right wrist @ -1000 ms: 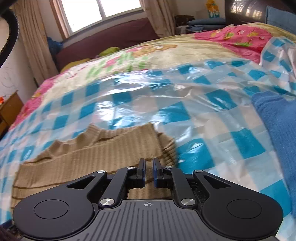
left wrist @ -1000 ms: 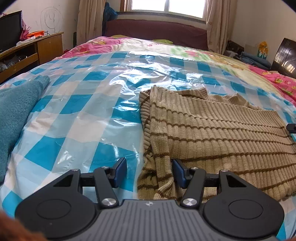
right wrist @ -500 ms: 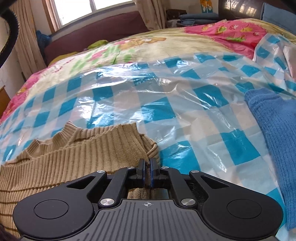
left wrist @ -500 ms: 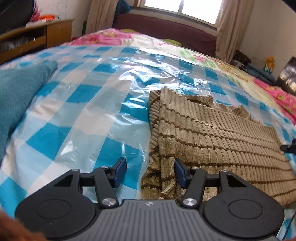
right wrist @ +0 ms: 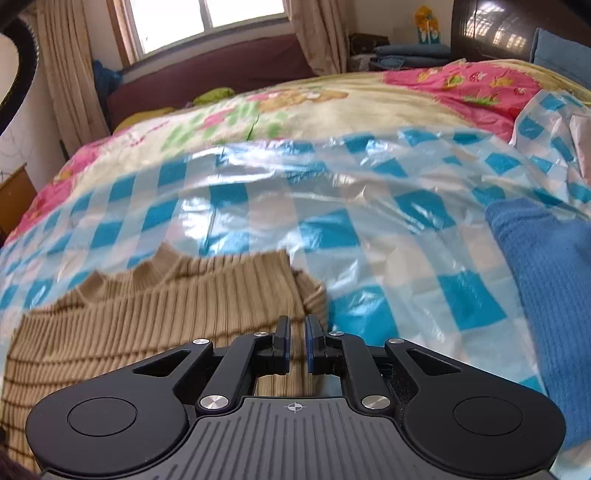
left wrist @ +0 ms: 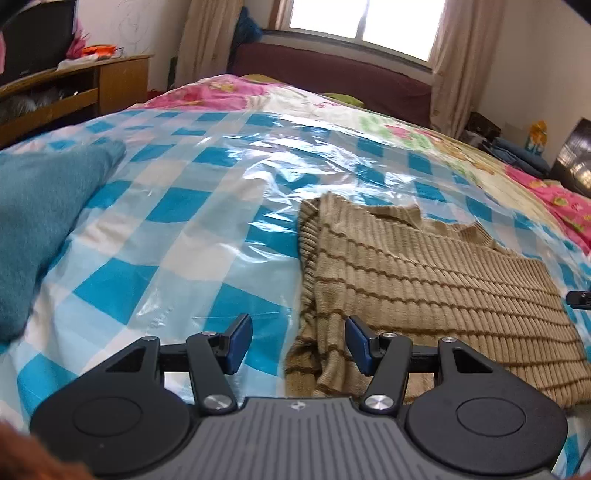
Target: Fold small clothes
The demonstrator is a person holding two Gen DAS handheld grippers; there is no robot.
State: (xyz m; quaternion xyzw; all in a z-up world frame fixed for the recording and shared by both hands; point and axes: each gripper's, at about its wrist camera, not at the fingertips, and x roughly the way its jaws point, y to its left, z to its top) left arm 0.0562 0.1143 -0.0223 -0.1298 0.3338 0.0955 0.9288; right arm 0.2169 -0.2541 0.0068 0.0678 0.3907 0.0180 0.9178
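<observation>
Sweater (left wrist: 424, 280): tan ribbed knit w/ brown stripes, flat. Left tool (left wrist: 297, 345) spread; right tool (right wrist: 296, 341) opening, nothing between.

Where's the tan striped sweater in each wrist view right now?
Left wrist: tan striped sweater lower right, its near corner between the open left gripper.
Right wrist: sweater lower left, beneath the right gripper.
Shared landmark: the window.

Scanning my view for anything readable: no words, labels, brand names or numbers show anywhere. The yellow package (right wrist: 424, 22) by the far wall is too blurred to read.
</observation>
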